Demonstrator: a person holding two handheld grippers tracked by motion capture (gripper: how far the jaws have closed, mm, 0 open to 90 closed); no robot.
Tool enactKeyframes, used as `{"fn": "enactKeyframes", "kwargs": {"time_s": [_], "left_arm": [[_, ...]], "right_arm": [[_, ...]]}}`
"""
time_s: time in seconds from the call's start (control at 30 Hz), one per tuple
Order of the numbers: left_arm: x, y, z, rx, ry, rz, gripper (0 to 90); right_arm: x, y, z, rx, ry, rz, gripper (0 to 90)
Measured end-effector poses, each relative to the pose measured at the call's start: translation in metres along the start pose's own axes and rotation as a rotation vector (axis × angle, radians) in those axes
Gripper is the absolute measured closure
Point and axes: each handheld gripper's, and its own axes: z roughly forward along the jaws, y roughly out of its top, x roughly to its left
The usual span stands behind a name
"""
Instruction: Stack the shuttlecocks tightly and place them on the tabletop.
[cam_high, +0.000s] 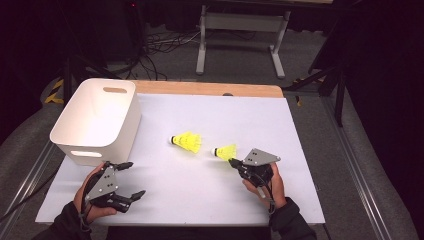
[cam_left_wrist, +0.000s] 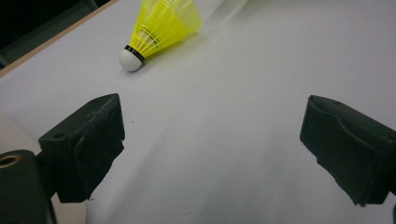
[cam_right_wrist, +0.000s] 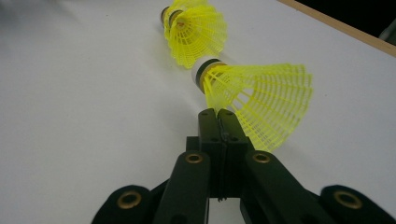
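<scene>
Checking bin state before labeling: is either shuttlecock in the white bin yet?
No. Both the left shuttlecock and the right shuttlecock lie on the table, outside the white bin.

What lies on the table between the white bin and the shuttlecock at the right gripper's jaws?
A second yellow shuttlecock lies between the white bin and the shuttlecock by the right gripper, seen in the high view.

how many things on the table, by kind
shuttlecocks: 2, one mid-table, one at the right gripper
bin: 1
total: 3
</scene>
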Motion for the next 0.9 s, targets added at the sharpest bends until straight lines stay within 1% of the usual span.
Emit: {"fn": "enactKeyframes", "kwargs": {"time_s": [0.27, 0.47, 0.67, 0.83, 0.9], "left_arm": [[0.0, 0.0, 0.0, 0.0, 0.001, -0.002, 7.0], [0.0, 0.0, 0.001, 0.001, -0.002, -0.002, 7.0], [0.0, 0.0, 0.001, 0.002, -0.002, -0.004, 7.1], [0.0, 0.0, 0.001, 0.002, -0.003, -0.005, 7.1], [0.0, 0.0, 0.001, 0.002, -0.005, -0.005, 7.1]], "right_arm": [[-0.003, 0.006, 0.007, -0.012, 0.005, 0.001, 90.0], [-0.005, 0.008, 0.015, -0.005, 0.007, -0.004, 90.0], [-0.006, 0.009, 0.018, -0.001, -0.001, -0.005, 90.0], [-0.007, 0.011, 0.022, -0.004, 0.005, -0.003, 90.0], [-0.007, 0.013, 0.026, 0.0, 0.004, -0.011, 90.0]]}}
